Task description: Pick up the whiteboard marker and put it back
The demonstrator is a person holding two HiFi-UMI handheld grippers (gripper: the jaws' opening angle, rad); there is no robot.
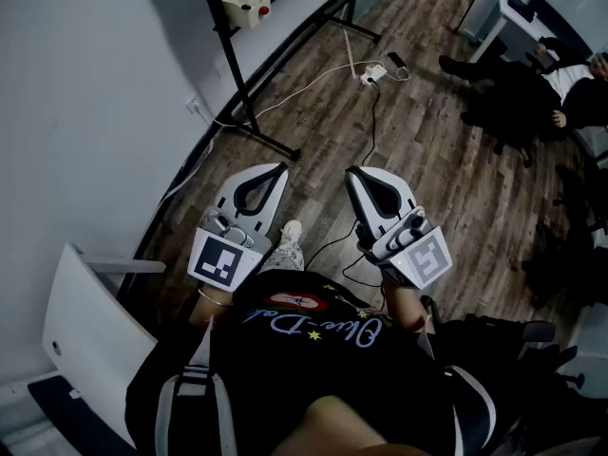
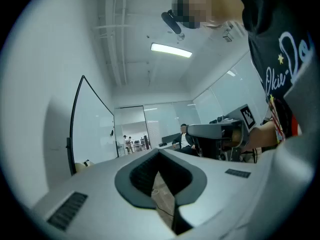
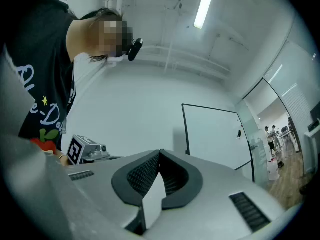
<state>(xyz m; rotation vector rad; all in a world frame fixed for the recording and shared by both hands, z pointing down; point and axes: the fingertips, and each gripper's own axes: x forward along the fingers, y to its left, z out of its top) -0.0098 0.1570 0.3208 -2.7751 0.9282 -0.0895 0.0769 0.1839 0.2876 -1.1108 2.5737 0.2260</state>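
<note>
Head view is showing the left gripper (image 1: 281, 169) and right gripper (image 1: 353, 173) hanging side by side over the streaked wood-plank floor (image 1: 427, 150). Their smooth grey shells are tapering to ribbed black fingers (image 3: 142, 174), which are pressing tip to tip, empty. At right-centre of the right gripper view, the glossy whiteboard (image 3: 212, 134) is carrying a dark speck (image 3: 239, 132), too small to call the marker.

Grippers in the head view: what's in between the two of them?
In the head view, between the left gripper and the right gripper, a light shoe stands on the wooden floor, with a thin black cable beside it.
</note>
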